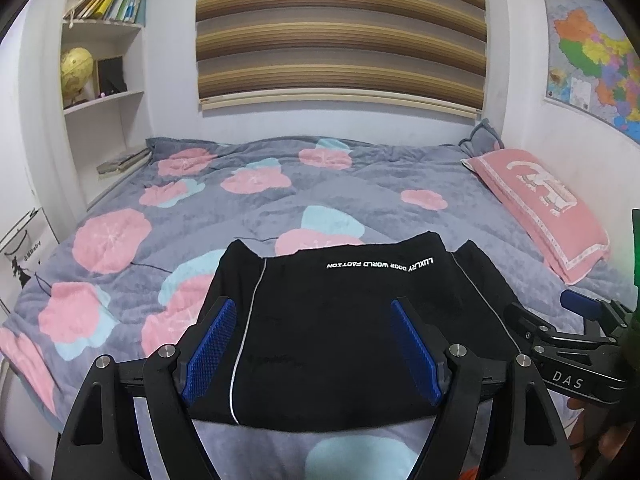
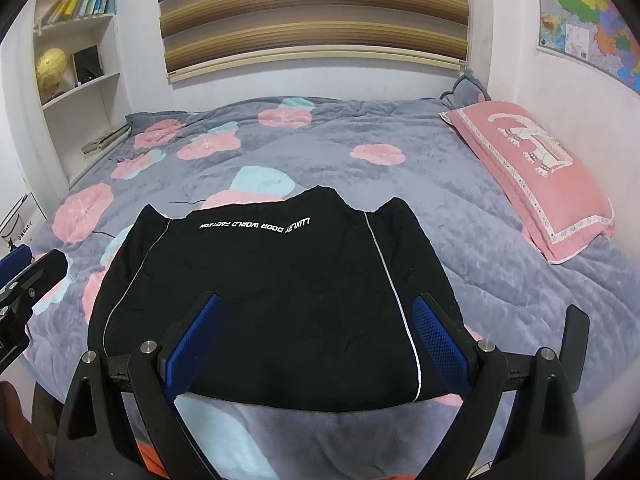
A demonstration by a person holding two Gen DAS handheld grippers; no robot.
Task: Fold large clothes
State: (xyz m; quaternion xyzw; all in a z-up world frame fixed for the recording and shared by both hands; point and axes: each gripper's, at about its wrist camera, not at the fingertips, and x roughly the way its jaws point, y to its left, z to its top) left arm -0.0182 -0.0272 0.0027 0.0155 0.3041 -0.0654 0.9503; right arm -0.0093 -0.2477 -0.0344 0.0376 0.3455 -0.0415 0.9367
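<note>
A black garment point(image 1: 344, 320) point(image 2: 276, 300) with thin white piping and a line of white lettering lies folded flat on the bed's near part, lettering at its far end. My left gripper point(image 1: 314, 308) hovers open over its near left portion, blue pads point(image 1: 212, 344) wide apart with nothing between them. My right gripper point(image 2: 320, 304) stands open over the near right portion, its blue pads point(image 2: 440, 344) apart and empty. Each gripper shows at the edge of the other's view: the right gripper point(image 1: 576, 308), the left gripper point(image 2: 16, 260).
The bed point(image 1: 260, 200) carries a grey quilt with pink and teal flowers. A pink pillow point(image 1: 540, 204) point(image 2: 536, 172) lies along the right wall. White shelves point(image 1: 104, 80) with books and a globe stand at far left. A striped blind point(image 1: 340, 32) hangs above the headboard side.
</note>
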